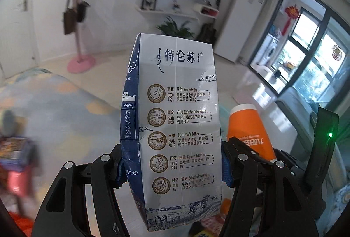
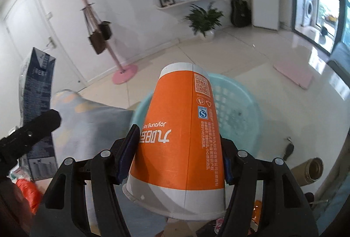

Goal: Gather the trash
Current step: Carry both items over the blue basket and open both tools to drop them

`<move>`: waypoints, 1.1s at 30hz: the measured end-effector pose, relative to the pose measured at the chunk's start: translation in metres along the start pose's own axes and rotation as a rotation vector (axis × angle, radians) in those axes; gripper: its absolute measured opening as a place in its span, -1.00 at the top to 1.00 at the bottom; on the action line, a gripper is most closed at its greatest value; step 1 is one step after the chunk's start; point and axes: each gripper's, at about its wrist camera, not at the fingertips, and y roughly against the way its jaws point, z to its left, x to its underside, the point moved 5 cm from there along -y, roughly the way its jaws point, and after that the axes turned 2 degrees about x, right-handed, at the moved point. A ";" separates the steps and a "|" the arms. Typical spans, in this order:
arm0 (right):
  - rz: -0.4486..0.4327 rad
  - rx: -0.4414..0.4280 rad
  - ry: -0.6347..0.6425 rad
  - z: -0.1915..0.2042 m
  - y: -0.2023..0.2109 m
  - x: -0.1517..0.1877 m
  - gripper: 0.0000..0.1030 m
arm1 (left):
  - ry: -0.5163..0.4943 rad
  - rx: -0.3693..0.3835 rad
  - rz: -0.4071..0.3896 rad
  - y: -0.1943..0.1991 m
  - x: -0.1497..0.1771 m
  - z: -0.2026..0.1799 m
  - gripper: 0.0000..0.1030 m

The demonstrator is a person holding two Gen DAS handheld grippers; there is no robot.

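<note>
My left gripper (image 1: 171,168) clamped 特仑苏 milk carton (image 1: 175,118); right gripper (image 2: 175,156) clamped orange Joyoung cup (image 2: 181,127), upside down. Teal basket (image 2: 238,105), 1 o'clock, right view only.

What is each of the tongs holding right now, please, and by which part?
Left tongs: milk carton, clamped across its lower body. Right tongs: upside-down orange paper cup, clamped across its sides near the rim.
</note>
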 end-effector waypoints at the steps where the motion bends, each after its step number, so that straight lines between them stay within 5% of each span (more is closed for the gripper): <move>1: 0.005 0.008 -0.006 -0.005 -0.005 0.001 -0.17 | -0.006 0.012 0.014 -0.011 0.001 -0.003 -0.20; 9: 0.076 0.076 -0.072 -0.044 -0.048 0.006 -0.19 | -0.003 0.057 0.125 -0.082 0.014 -0.015 -0.20; 15: 0.113 0.088 -0.101 -0.059 -0.062 0.010 -0.22 | 0.000 0.062 0.161 -0.095 0.014 -0.017 -0.33; 24: 0.085 0.087 -0.106 -0.060 -0.041 0.011 -0.24 | -0.023 0.040 0.095 -0.060 0.010 -0.016 -0.35; 33: 0.016 0.045 -0.022 -0.016 0.005 0.009 -0.24 | 0.002 0.037 -0.029 0.010 0.001 -0.008 -0.35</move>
